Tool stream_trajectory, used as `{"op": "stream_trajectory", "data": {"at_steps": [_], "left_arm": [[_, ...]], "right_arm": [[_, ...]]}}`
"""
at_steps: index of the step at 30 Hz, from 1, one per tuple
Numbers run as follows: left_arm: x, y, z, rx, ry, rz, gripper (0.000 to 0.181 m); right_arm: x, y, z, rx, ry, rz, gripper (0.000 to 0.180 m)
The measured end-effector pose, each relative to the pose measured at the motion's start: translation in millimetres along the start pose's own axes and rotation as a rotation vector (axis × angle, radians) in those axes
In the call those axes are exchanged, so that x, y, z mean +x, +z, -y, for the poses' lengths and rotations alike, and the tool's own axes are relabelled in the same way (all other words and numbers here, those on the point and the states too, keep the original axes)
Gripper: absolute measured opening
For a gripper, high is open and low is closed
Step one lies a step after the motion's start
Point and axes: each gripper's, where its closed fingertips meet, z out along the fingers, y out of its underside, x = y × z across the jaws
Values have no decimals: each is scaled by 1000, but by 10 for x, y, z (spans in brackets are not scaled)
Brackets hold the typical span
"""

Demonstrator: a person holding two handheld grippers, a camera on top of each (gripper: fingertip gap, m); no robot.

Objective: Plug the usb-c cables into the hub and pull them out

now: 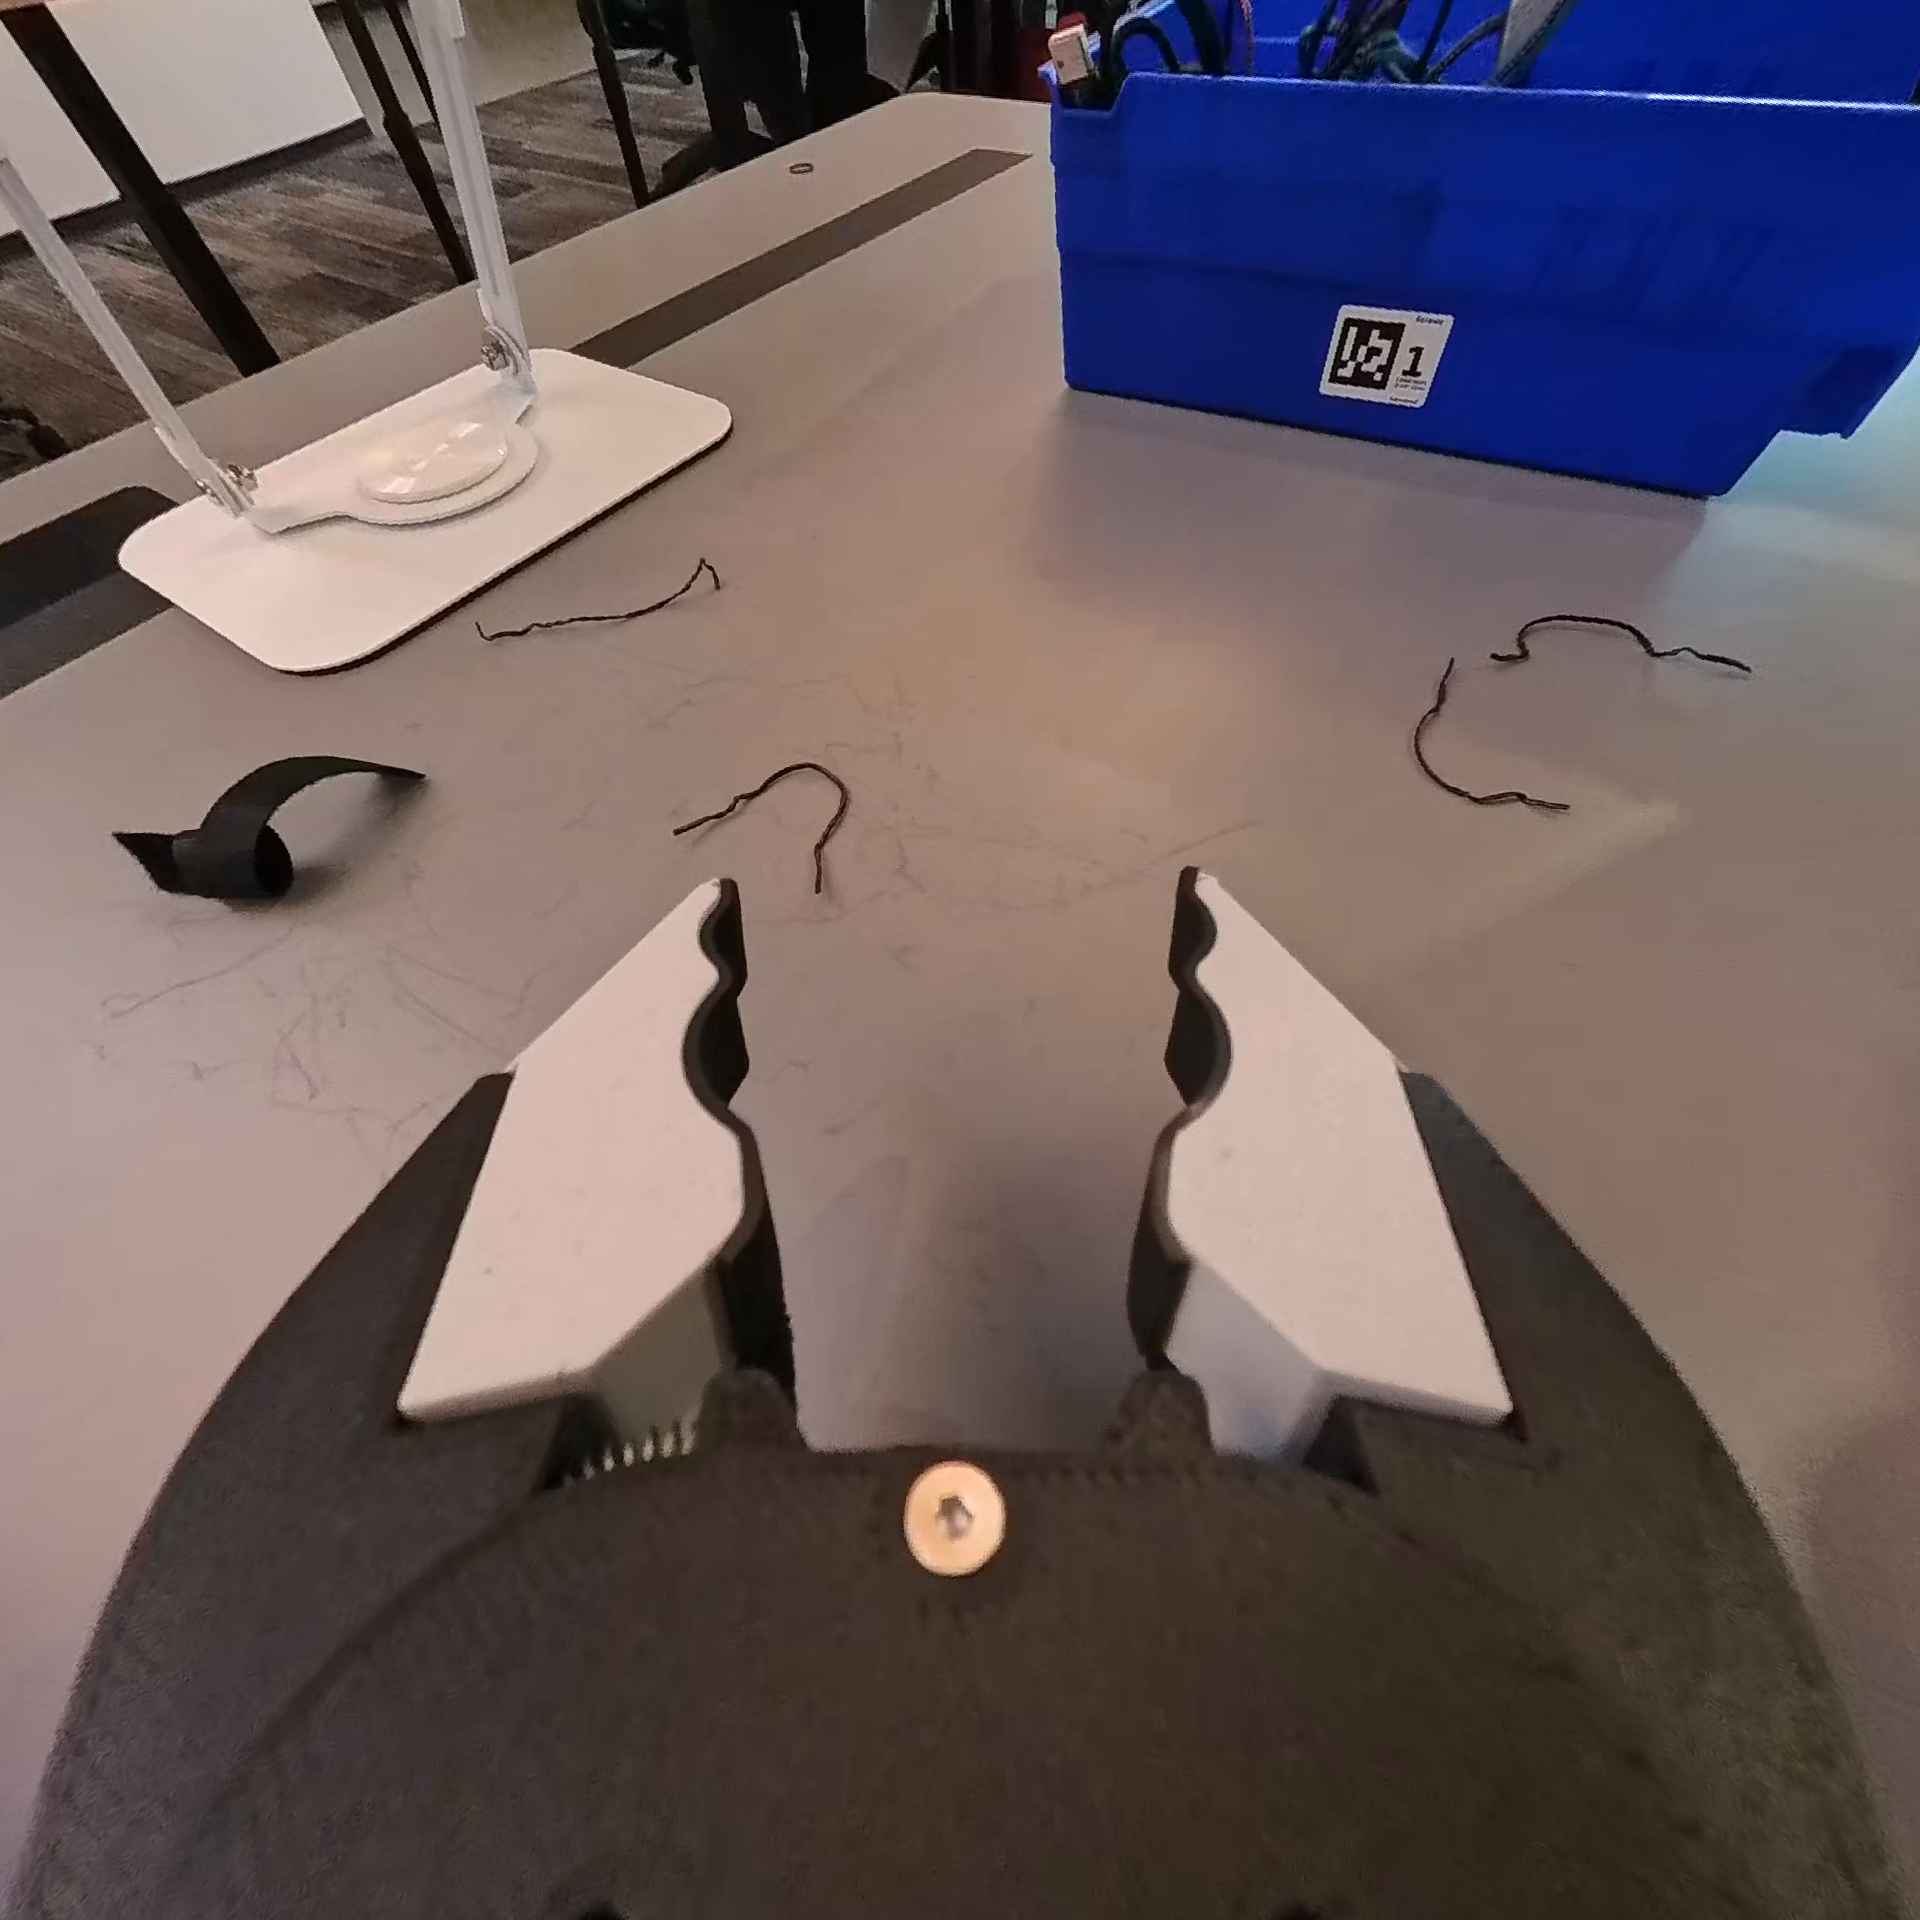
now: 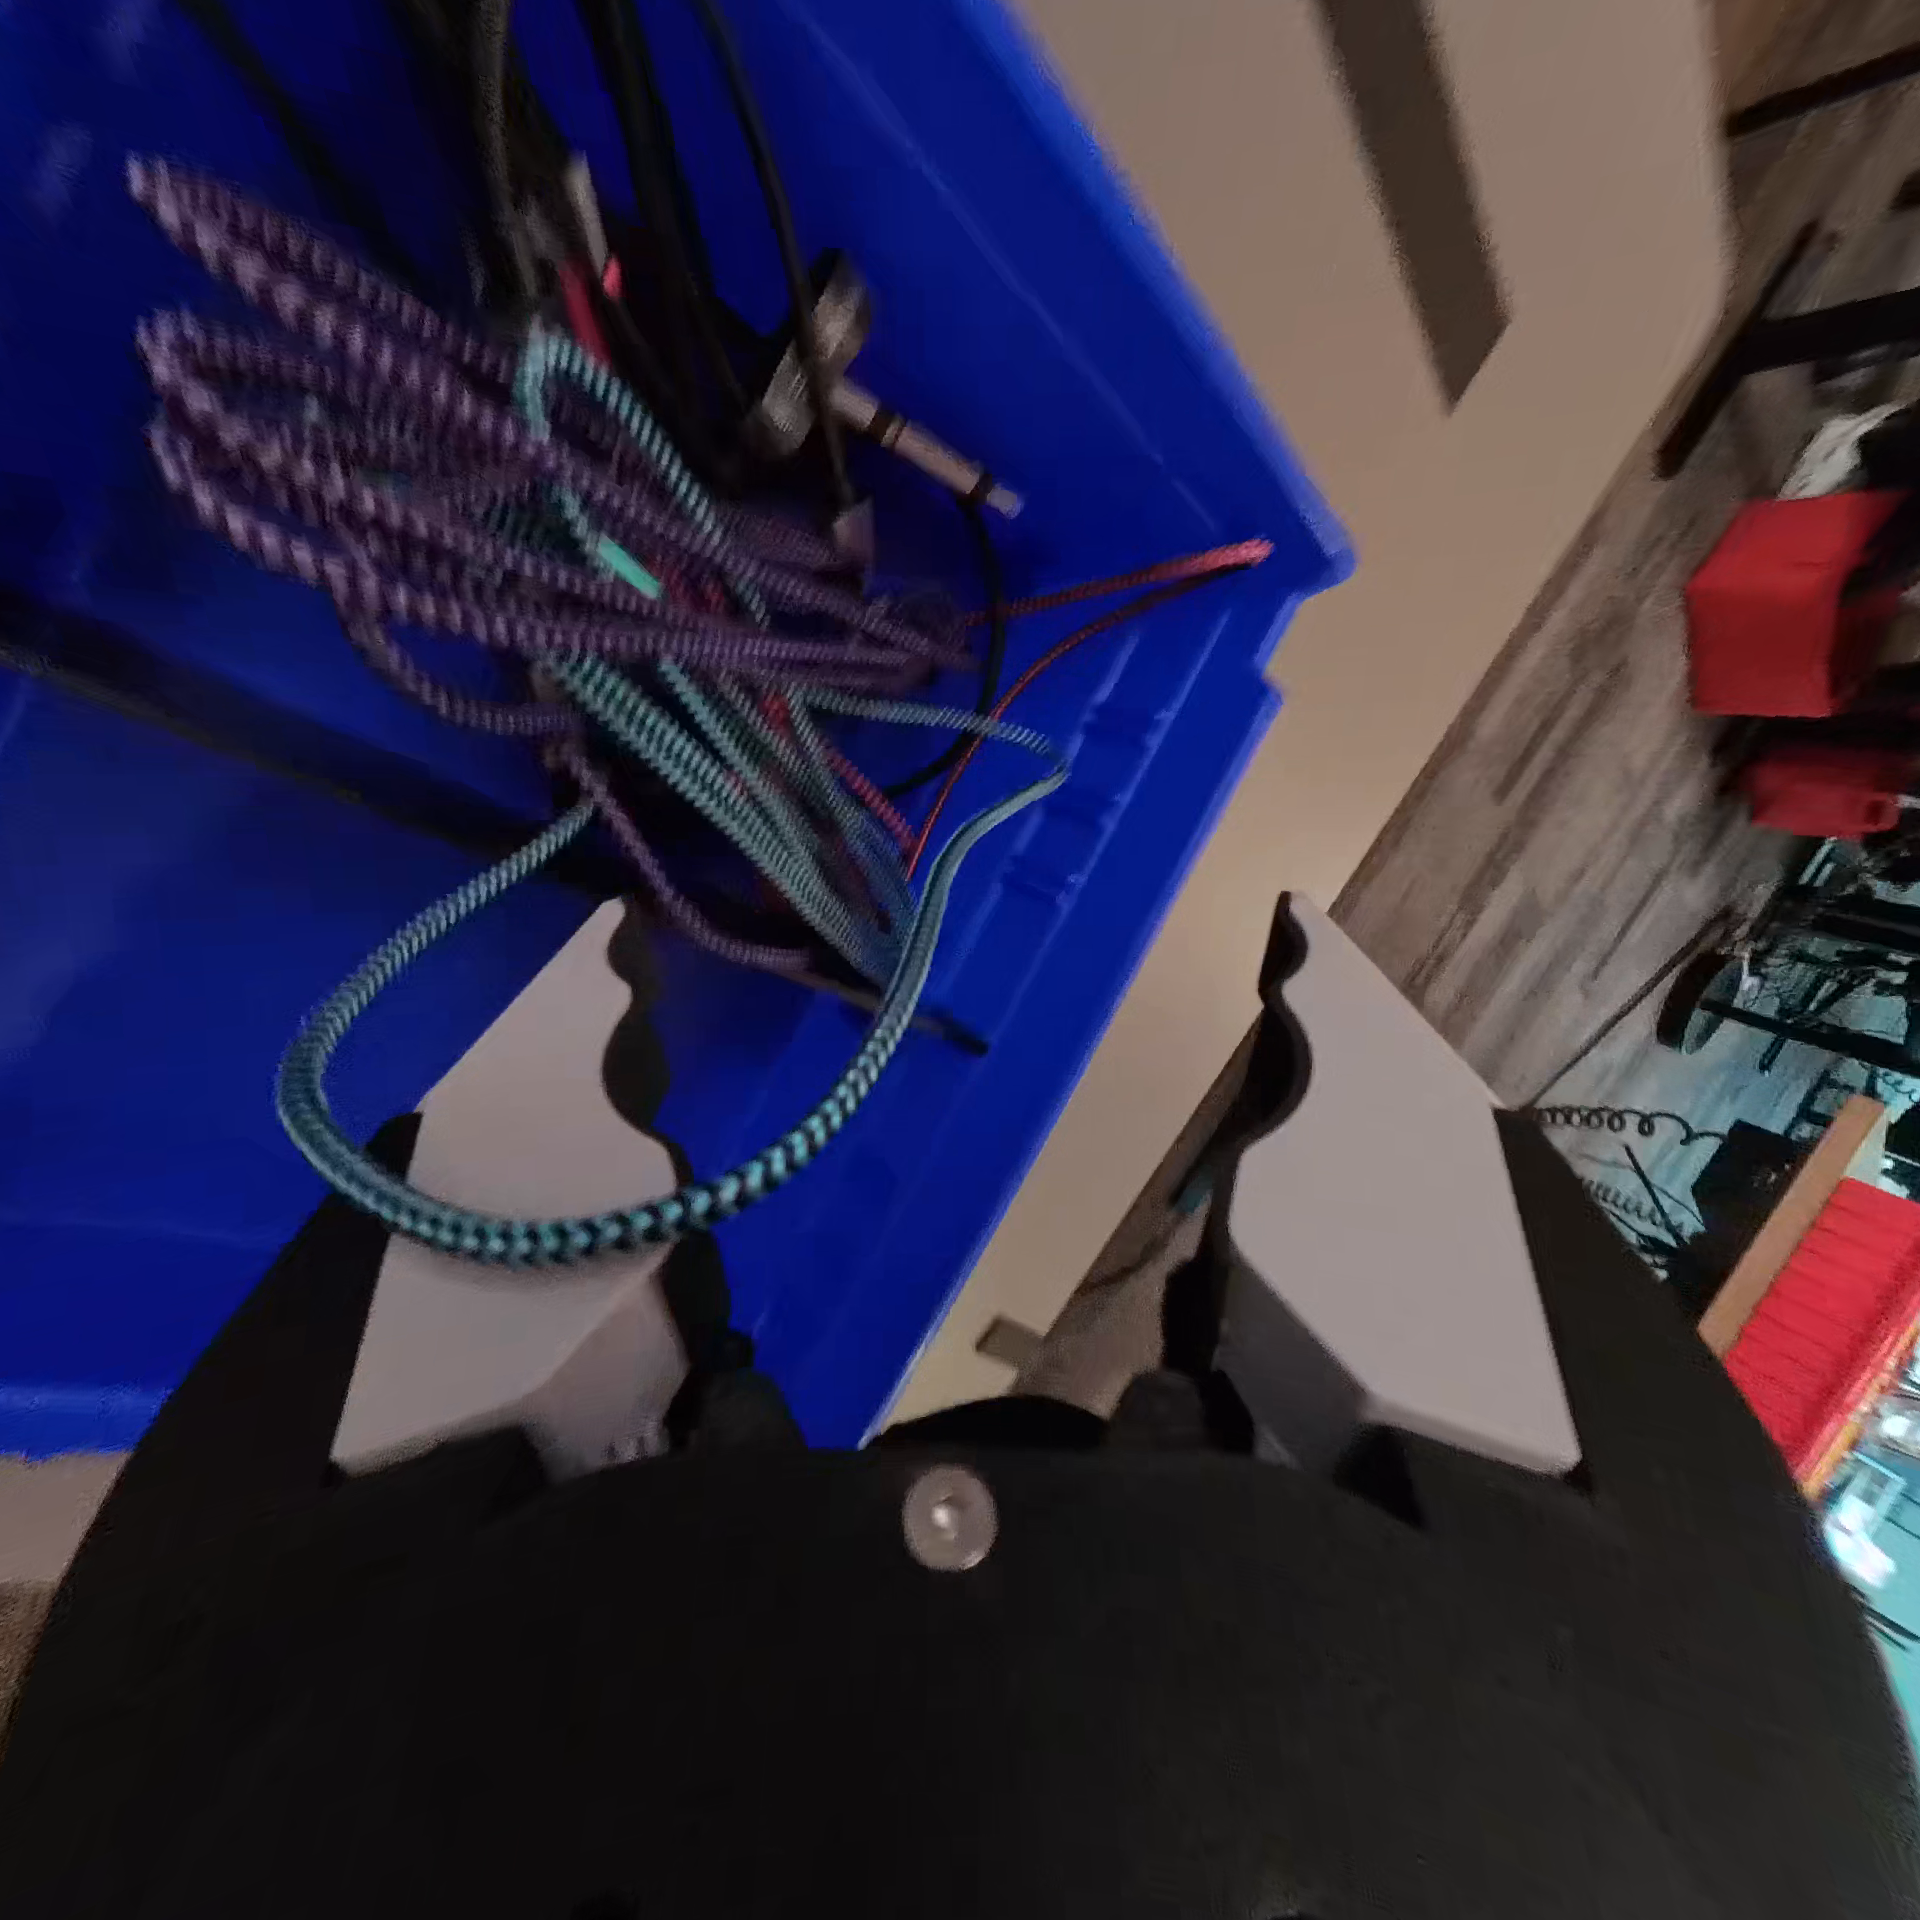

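We are fetching cables: our right gripper [image 2: 951, 935], wide open and empty, must close on the teal cable [image 2: 582, 1226] draped over its left finger; the left gripper [image 1: 956, 894] hangs open, empty.

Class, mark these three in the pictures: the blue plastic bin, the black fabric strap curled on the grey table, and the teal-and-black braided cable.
Blue plastic bin [image 1: 1226, 260]: left wrist view, front wall.
Black fabric strap [image 1: 244, 831]: left wrist view, curled loop.
Teal-and-black braided cable [image 2: 312, 1101]: right wrist view, hanging loop's bend.
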Motion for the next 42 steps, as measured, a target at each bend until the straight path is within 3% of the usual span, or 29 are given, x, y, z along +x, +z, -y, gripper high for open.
{"op": "stream_trajectory", "data": {"at_steps": [4,8,9,14,19,22,25,29,33,38,42], "left_arm": [[-3,0,-2,-1,3,5,80],[-5,0,-1,-2,9,10,80],[-7,-7,5,2,11,13,80],[48,-102,57,24,9,20,77],[104,-390,150,8,8,50,75],[50,-670,272,-11,19,81,75],[-153,-992,354,-54,46,163,74],[-409,-1466,397,-87,48,255,74],[-576,-1749,153,-174,60,296,74],[-416,-1719,-26,-178,74,259,74],[-184,-1575,-50,-153,128,215,72]], "right_arm": [[134,-46,-313,-218,-152,-110,116],[65,-139,-481,-289,-82,-48,111],[77,-159,-507,-277,-43,-37,103],[47,-396,-609,-146,122,-13,94],[-97,-1067,-465,131,217,-69,64],[-747,-1526,38,379,106,95,46],[-1489,-1688,387,456,-63,251,39],[-2142,-1429,670,417,-175,363,35],[-2654,-1105,868,366,-228,486,27],[-3064,-646,946,291,-286,598,26],[-3201,-522,1049,292,-326,621,14]]}}
